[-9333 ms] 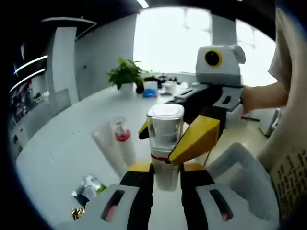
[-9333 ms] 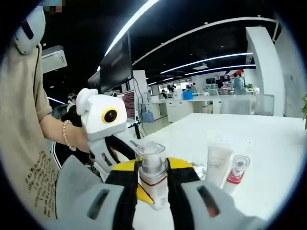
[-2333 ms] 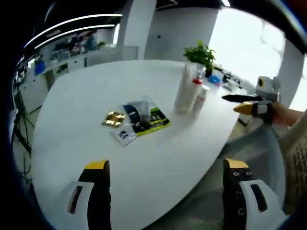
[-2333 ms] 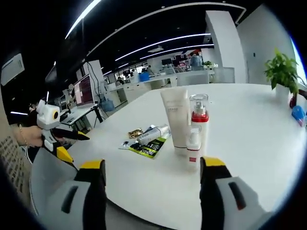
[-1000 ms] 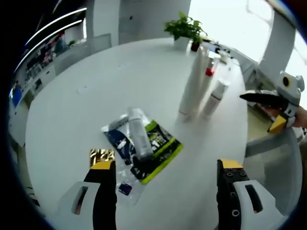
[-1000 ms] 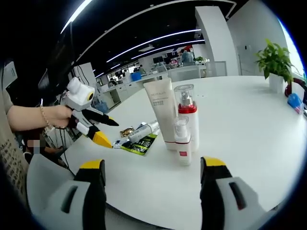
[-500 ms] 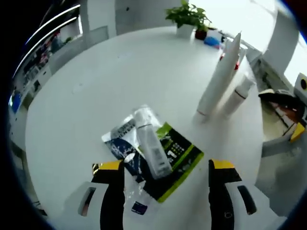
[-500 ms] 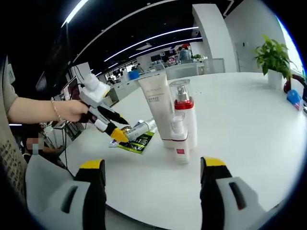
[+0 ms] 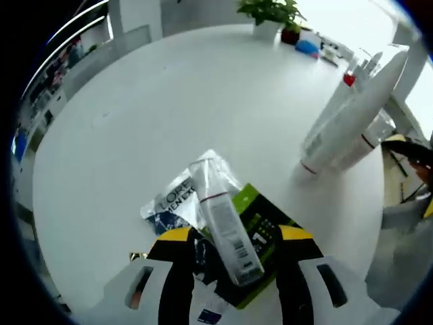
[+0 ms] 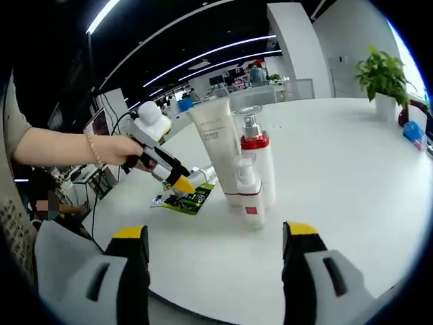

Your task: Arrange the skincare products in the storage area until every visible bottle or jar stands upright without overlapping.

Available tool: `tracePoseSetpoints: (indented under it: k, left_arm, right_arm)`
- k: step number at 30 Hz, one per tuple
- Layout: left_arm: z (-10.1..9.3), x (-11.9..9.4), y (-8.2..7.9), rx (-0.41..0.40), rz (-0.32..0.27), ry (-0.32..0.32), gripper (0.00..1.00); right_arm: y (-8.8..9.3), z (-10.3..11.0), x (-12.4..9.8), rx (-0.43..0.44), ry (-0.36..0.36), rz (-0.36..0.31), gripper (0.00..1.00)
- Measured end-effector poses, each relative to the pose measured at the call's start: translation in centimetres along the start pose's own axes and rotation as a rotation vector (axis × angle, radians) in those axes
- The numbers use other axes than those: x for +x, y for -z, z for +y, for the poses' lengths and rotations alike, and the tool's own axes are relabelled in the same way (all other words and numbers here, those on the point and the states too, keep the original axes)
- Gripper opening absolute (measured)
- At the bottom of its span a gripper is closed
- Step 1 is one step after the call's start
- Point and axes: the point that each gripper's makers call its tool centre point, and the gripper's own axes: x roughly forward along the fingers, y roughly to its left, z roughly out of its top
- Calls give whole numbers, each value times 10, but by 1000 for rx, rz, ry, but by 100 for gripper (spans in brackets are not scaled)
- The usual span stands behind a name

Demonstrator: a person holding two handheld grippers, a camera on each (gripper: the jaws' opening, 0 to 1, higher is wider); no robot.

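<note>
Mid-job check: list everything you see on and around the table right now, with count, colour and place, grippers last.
Tube lying flat: one, clear and white, on the sachets between the left gripper's fingers.
Sachets: several; green-black, white-blue, and a gold one at the edge; under and beside the tube.
Tall tube: one, white, upright mid-table.
Pump bottle: one, white with red collar, upright beside the tall tube.
Small bottle: one, white with red label, in front of the pump bottle.
Potted plant: one, green, far table edge.
Table: one, white.
Left gripper: open, straddling the flat tube.
Right gripper: open, short of the upright group.
</note>
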Motion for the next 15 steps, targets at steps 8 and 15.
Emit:
tracePoseSetpoints:
  k: [8, 15]
  left_arm:
    - [2, 7, 2, 14, 30, -4, 24]
    - [4, 7, 2, -22, 26, -10, 17]
  right_arm:
    - [1, -3, -1, 9, 10, -1, 81]
    - [1, -3, 0, 7, 10, 1, 81]
